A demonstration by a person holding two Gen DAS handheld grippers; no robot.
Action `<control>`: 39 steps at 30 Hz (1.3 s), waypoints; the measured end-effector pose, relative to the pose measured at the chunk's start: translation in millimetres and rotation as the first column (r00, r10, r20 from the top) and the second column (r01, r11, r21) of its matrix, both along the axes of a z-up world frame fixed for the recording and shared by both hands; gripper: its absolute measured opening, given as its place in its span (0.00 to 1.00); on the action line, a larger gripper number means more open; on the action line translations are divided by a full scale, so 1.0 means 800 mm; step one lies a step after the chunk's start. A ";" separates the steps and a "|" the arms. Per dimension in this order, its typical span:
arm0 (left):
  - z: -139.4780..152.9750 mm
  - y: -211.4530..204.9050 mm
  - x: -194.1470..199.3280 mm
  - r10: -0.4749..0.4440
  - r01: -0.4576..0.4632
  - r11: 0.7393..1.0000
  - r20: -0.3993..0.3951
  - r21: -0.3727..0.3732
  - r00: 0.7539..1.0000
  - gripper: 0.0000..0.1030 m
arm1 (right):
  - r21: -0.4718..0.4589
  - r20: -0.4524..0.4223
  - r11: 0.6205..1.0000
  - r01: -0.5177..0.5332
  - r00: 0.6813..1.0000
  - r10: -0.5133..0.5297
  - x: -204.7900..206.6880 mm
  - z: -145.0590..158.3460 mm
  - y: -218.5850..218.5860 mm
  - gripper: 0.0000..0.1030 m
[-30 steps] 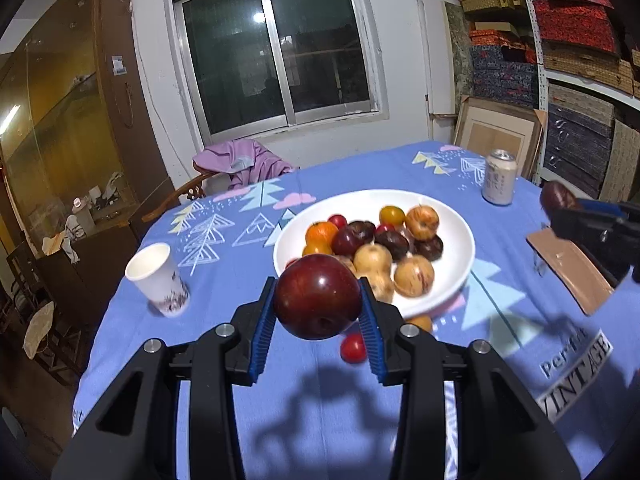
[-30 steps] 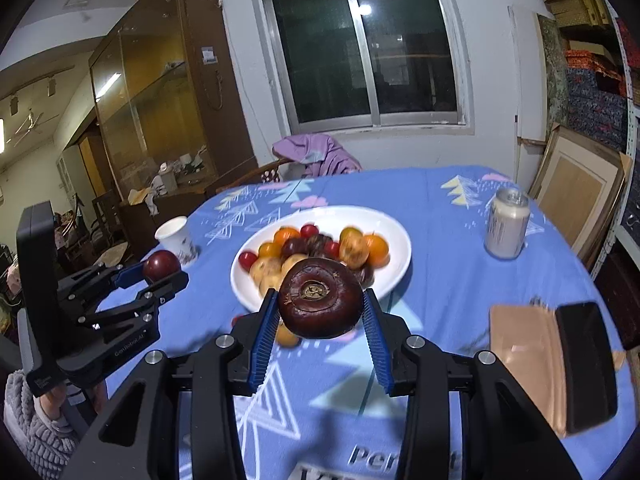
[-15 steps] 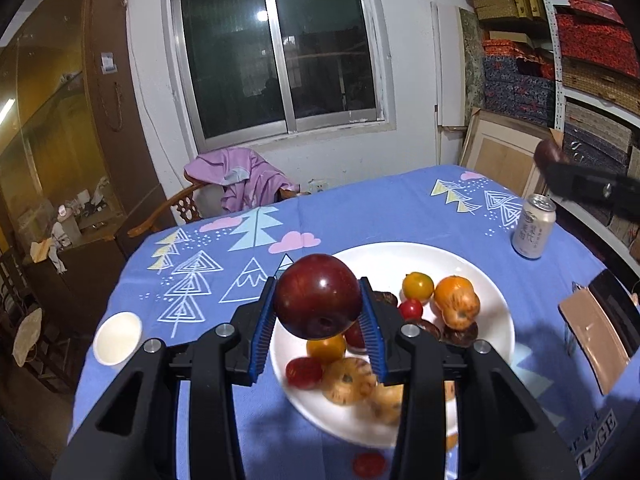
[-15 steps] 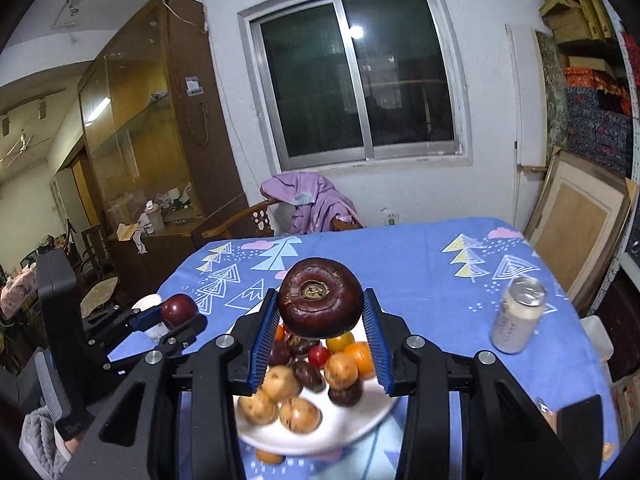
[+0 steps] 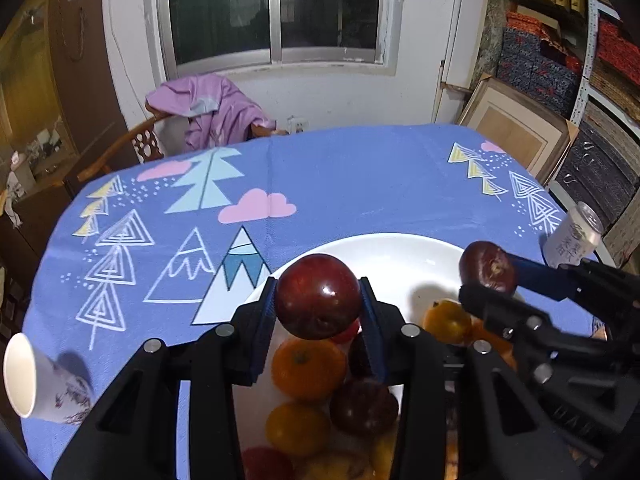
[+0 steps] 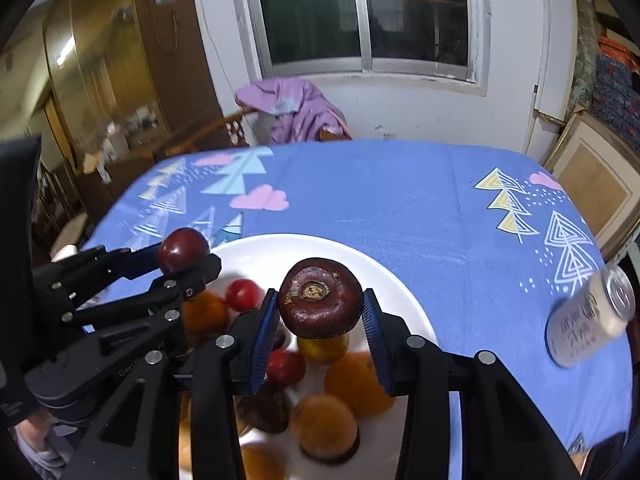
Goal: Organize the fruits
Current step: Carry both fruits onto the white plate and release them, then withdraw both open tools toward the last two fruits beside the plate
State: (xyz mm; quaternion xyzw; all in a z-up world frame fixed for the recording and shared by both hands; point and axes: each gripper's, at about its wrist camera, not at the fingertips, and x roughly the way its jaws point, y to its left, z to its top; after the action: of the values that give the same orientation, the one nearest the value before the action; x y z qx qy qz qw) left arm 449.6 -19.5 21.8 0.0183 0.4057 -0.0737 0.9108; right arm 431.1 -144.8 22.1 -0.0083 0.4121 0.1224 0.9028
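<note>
Dark red and glossy, the apple (image 5: 318,296) sits clamped between the blue pads of the left gripper (image 5: 319,304). It is near round, with no clear long axis; neither its stem nor its base shows in the left wrist view. The jaws stand partly closed, pressing on both sides of the fruit. In the right wrist view the same apple (image 6: 183,249) hangs above the left rim of the plate.

The right gripper (image 6: 320,308) holds a dark maroon fruit (image 6: 320,298), squat and wider than tall. Its round stem scar faces the camera and tilts slightly upward, so its short axis runs roughly along the fingers. Its jaws are also partly closed, pads pressing on either flank. From the left wrist view that fruit (image 5: 487,267) hangs over the right part of the plate.

Both held fruits are above the white plate (image 6: 308,246), not touching it. The plate carries oranges (image 6: 354,380), a small red fruit (image 6: 243,294) and several brownish fruits, grouped toward the near side; the far part of the plate is bare.

The plate rests on a blue tablecloth (image 6: 380,200) printed with trees and clouds. A drink can (image 6: 588,318) stands to the right, well apart from the plate. A paper cup (image 5: 30,376) stands at the left edge of the table. A chair draped with purple cloth (image 5: 212,112) stands beyond the table, below a window (image 5: 276,8).
</note>
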 end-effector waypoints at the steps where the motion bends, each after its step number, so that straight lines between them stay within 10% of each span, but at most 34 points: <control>1: -0.005 -0.002 0.006 0.000 0.000 1.000 -0.014 0.003 1.000 0.37 | -0.012 -0.014 1.000 0.004 1.000 -0.004 0.007 -0.004 0.001 0.41; 22: -0.024 0.003 0.031 0.023 -0.022 1.000 -0.097 0.014 0.995 0.62 | -0.084 -0.106 0.995 0.050 0.993 -0.059 0.043 -0.028 -0.004 0.51; 39: 0.144 0.012 -0.155 0.018 -0.024 0.999 0.177 0.031 0.984 0.79 | 0.070 0.197 0.998 0.002 0.980 -0.016 -0.146 0.142 -0.023 0.82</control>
State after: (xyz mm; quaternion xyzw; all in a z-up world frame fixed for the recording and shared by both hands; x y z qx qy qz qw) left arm 325.7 -10.2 137.4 0.0354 0.3249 -0.0554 0.9435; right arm 314.5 -163.6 135.9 0.0126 0.3160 0.1312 0.9396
